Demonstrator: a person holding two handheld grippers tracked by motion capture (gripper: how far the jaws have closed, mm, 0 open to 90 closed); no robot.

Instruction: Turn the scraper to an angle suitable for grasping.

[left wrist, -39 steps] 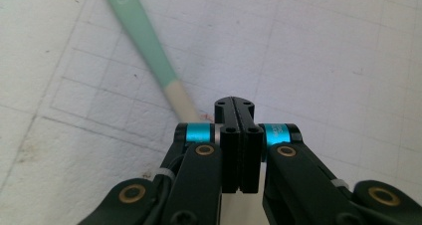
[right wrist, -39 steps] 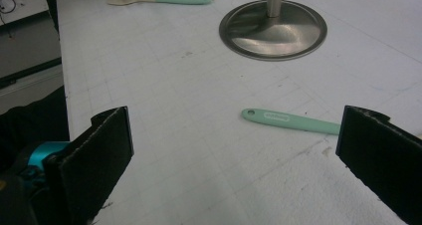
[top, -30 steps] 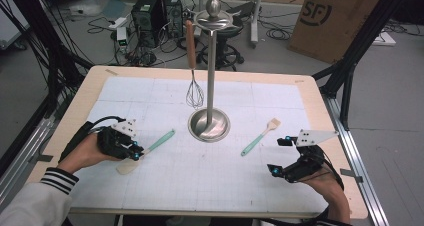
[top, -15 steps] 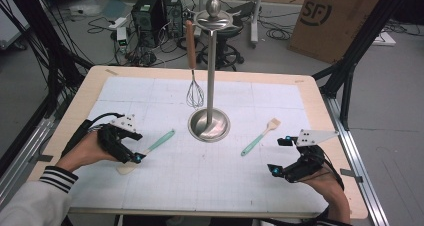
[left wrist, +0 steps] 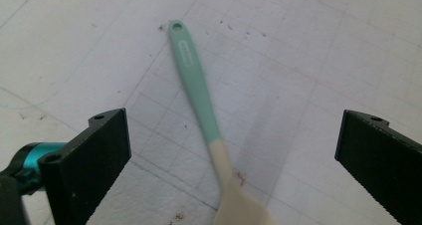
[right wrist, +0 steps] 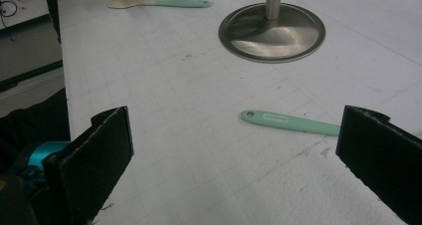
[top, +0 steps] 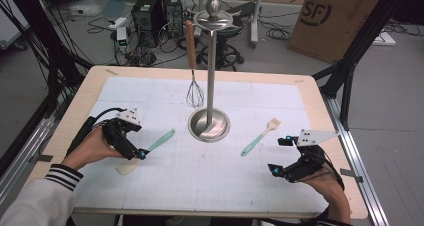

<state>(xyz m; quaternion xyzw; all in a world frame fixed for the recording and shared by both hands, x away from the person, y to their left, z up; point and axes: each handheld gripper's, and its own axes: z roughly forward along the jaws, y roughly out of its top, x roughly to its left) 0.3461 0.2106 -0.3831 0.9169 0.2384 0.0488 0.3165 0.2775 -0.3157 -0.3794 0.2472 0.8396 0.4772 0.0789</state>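
Two grippers: both stand wide apart at the near edge of the table [top: 320, 93], each with a mint-handled utensil before it.
High view, left: the left gripper [top: 141, 154] hovers low over the spatula [top: 145, 152]; its jaws have just been opening, and where they looked closed around the handle a second ago, the spatula now lies flat on the white mat, pale blade toward the person.
High view, right: the right gripper [top: 274, 170] sits in the same spot as a second ago, short of the pastry brush [top: 260, 137], which lies just right of the stand's base.
High view, middle: the steel utensil stand [top: 210, 123] is upright, a whisk [top: 194, 93] hanging from its top disc.
Left gripper view: the jaws stand spread, nothing pressed between them; the spatula runs up the gap, blade nearest, clear of both pads.
Right gripper view: the jaws are spread and empty; the brush handle [right wrist: 291, 122] lies just beyond them, the stand's base farther off.
Meaning: I'd judge the spatula has been let go, so hanging it on the stand calls for a fresh grip.
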